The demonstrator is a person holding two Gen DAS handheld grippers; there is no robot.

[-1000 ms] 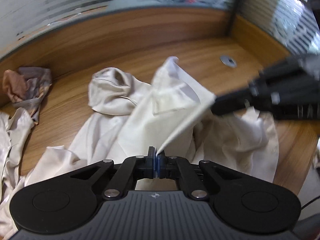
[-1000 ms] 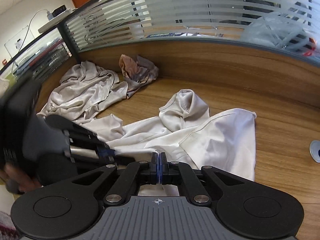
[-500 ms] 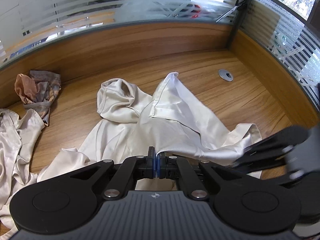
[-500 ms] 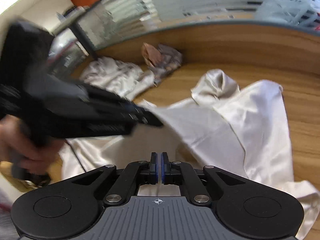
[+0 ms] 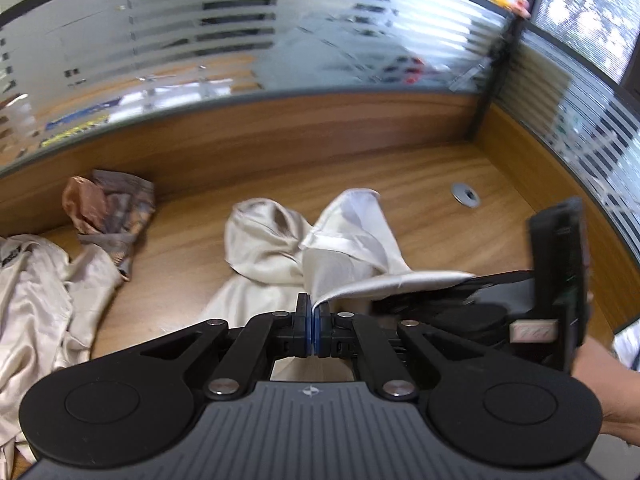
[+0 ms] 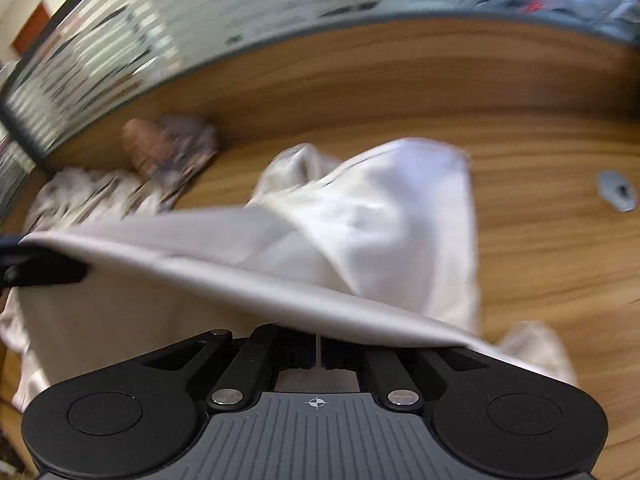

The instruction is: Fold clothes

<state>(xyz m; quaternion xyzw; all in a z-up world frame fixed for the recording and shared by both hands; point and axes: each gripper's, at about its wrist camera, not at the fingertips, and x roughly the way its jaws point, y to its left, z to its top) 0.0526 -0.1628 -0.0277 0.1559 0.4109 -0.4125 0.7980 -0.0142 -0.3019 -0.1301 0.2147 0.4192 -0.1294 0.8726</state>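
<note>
Both grippers, left (image 5: 313,322) and right (image 6: 319,350), clamp the cream garment (image 5: 344,236)'s near hem, taut between jaws; the rest trails ahead on the desk (image 5: 432,184). Looks mid-spread. Next: lay flat, keeping tension even.

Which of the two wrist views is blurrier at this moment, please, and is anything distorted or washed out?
The right wrist view is the blurrier: the cream garment, the crumpled brown cloth and the wood grain all smear. In the left wrist view the desk is fairly sharp; only the right gripper streaks. Both fisheyes bow the partition; the window at upper right is overexposed.
</note>
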